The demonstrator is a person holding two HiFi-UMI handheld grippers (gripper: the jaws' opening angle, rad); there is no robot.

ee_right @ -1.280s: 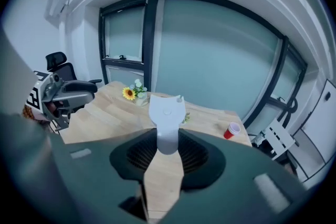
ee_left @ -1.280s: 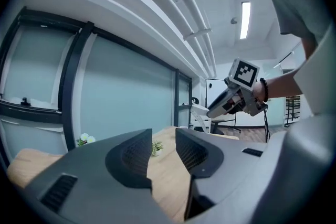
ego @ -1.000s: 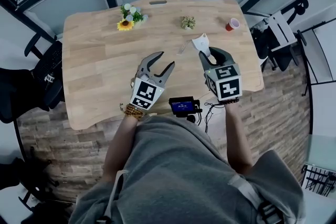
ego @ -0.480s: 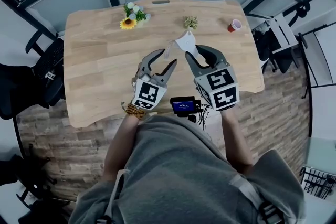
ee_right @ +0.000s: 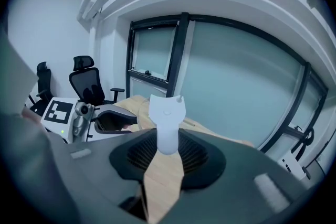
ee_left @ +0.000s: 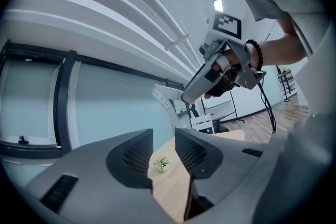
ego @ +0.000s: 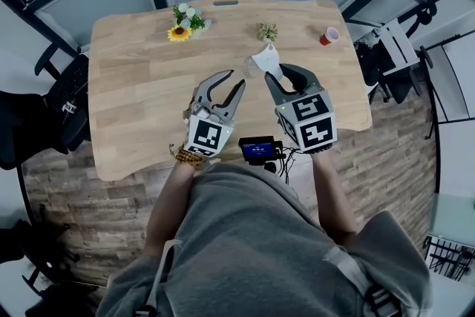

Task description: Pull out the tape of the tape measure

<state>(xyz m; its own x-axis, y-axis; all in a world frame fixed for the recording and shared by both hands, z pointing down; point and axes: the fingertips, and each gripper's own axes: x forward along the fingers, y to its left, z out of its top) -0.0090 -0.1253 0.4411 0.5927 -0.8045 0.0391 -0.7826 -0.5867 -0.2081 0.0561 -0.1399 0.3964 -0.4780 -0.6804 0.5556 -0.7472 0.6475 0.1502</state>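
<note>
Clasping tape measure [ego: 265, 56]: right tongs [ego: 283, 74]; left tongs [ego: 234, 79] empty, jaws just closing; potted plant [ego: 267, 31], red cup [ego: 329, 35] beyond.

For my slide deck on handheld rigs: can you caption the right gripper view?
Right gripper clamps the white tape measure by its narrow end above the wooden table, office chairs behind.

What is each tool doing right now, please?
Left tool: open, empty; jaws have just been closing.
Right tool: shut on the white tape measure.
</note>
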